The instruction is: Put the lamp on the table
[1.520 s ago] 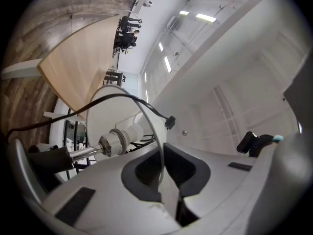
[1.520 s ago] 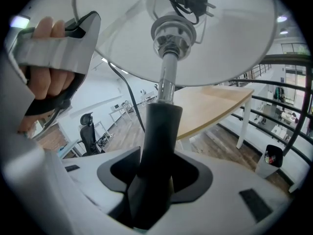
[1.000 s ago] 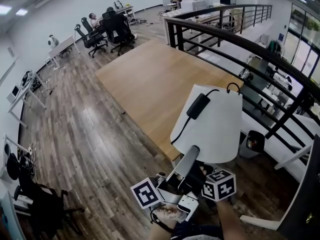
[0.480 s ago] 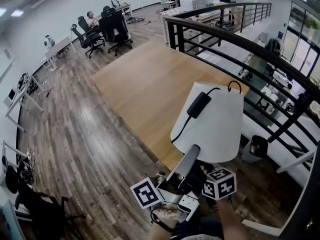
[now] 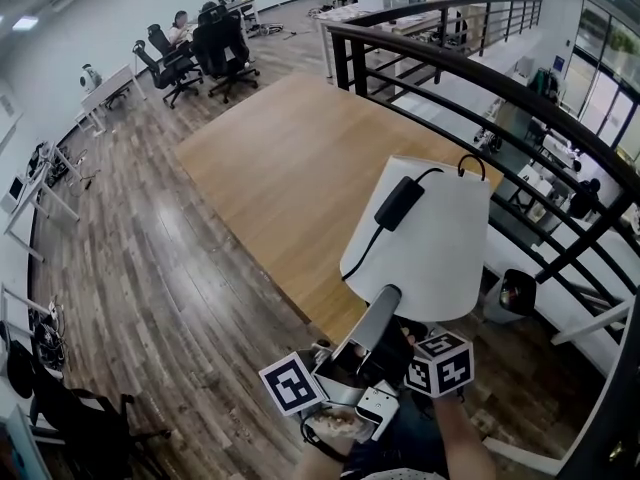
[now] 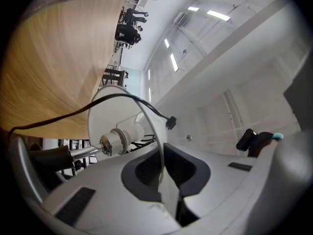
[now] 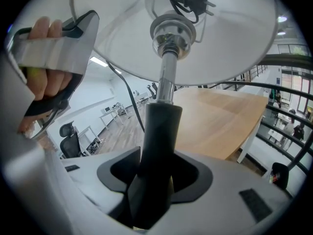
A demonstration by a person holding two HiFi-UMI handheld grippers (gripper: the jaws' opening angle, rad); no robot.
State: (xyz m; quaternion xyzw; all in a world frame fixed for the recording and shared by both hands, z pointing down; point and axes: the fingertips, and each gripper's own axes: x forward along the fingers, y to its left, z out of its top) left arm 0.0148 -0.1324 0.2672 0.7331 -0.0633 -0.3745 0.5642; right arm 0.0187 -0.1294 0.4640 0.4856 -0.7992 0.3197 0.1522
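The lamp has a white shade [image 5: 425, 243] with a black cord and switch [image 5: 398, 203] lying over it. I carry it in the air over the near corner of the long wooden table [image 5: 290, 158]. My left gripper [image 5: 383, 306] reaches up to the shade's lower rim and is shut on that thin rim [image 6: 157, 146]. The lamp socket [image 6: 119, 138] shows inside the shade. My right gripper [image 7: 155, 173] is shut on the lamp's dark stem [image 7: 159, 131] under the shade [image 7: 215, 38]. Its marker cube [image 5: 440, 362] shows at the bottom of the head view.
A black railing [image 5: 480, 78] runs along the table's right side over a drop to a lower floor. A dark bin [image 5: 512, 292] stands by the table's near corner. Office chairs [image 5: 215, 43], a seated person and desks [image 5: 105, 88] stand far left on the wood floor.
The table's near corner has drawn closer beneath the lamp as I walked toward it. Both grippers keep the same hold on the lamp.
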